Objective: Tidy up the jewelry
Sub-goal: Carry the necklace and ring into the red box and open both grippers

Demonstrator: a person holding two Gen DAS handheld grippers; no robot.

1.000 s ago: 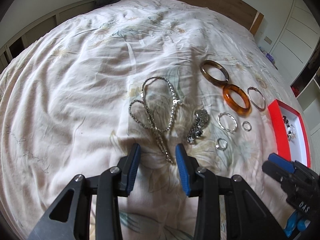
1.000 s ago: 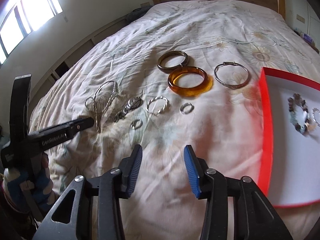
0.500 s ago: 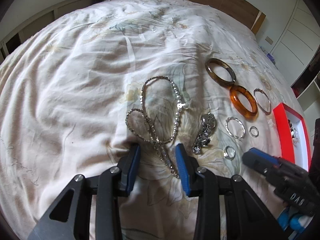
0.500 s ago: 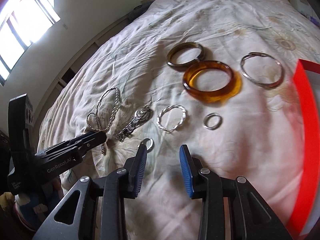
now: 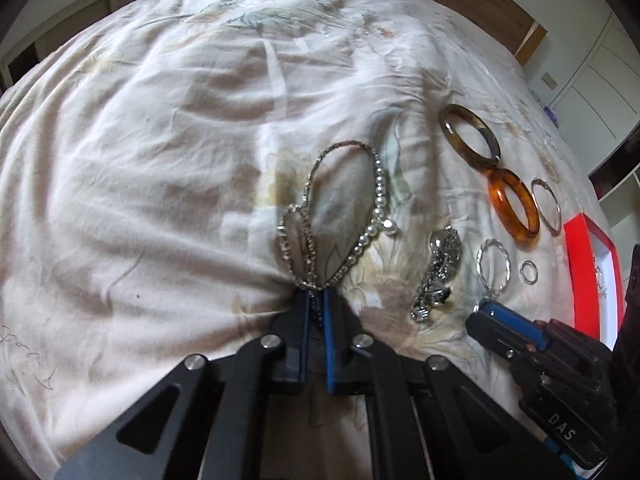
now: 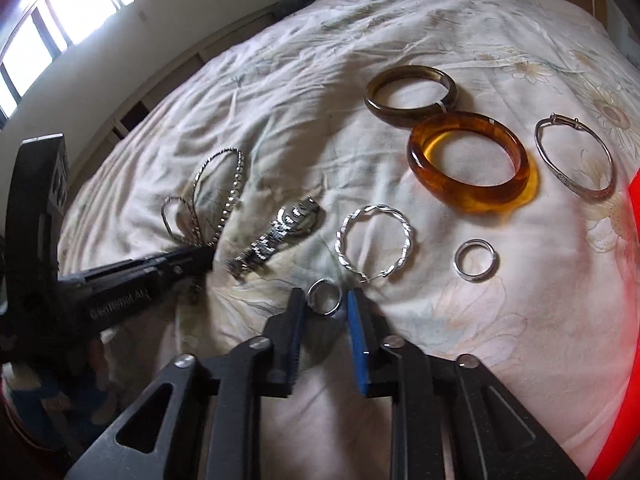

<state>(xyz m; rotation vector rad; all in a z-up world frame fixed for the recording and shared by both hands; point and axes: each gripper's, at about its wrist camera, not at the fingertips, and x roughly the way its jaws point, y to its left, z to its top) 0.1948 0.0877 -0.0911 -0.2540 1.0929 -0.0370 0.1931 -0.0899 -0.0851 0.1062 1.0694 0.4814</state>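
Note:
A rhinestone necklace lies looped on the floral bedspread. My left gripper is shut on its thin tail end, with the chain pinched between the blue pads. In the right wrist view the same left gripper reaches in from the left, at the foot of the necklace. My right gripper points down at the bed, its jaws closing around a small silver ring. The ring sits between the pads, and a thin gap shows on each side.
A silver watch, a twisted silver hoop and a second ring lie close by. Farther back are a brown bangle, an amber bangle and a thin silver bangle. A red-rimmed box stands at the right.
Both grippers came down and forward to the bed. The left one shut on the necklace's tail. The right one narrowed and now has the small ring between its fingers.

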